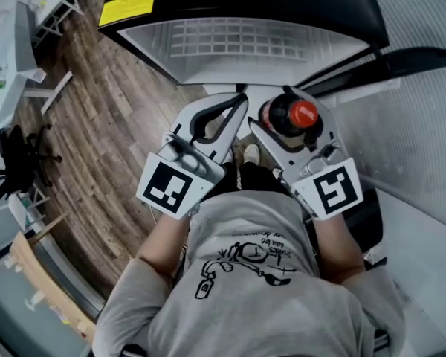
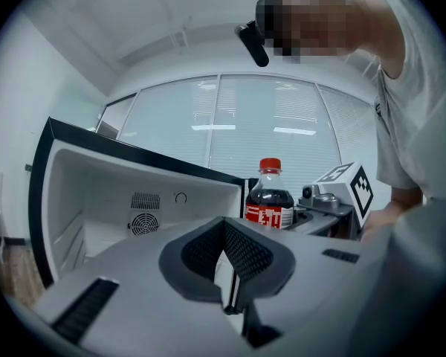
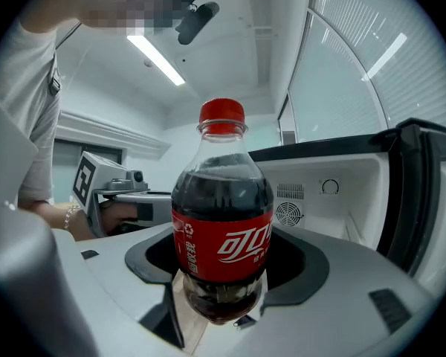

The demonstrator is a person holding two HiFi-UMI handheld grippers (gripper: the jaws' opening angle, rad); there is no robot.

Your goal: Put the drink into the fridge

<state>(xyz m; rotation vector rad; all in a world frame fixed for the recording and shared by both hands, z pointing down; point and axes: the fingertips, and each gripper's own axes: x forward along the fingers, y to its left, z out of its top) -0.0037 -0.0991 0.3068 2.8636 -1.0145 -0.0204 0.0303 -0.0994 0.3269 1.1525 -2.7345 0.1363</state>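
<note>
1. Right gripper: jaws spread wide and clamped on the lower body of the drink bottle. The bottle stands upright between them (dark cola, red label, red cap).
2. Left gripper: jaws brought together at the tips, nothing between them. It is carried just beside the right gripper, on that gripper's left.
3. Fridge: open, directly ahead of both grippers. White interior, with 1 round fan grille on the back wall. The drink bottle is outside the fridge, near its opening.
4. Wood floor: below and left of the left gripper.
</note>
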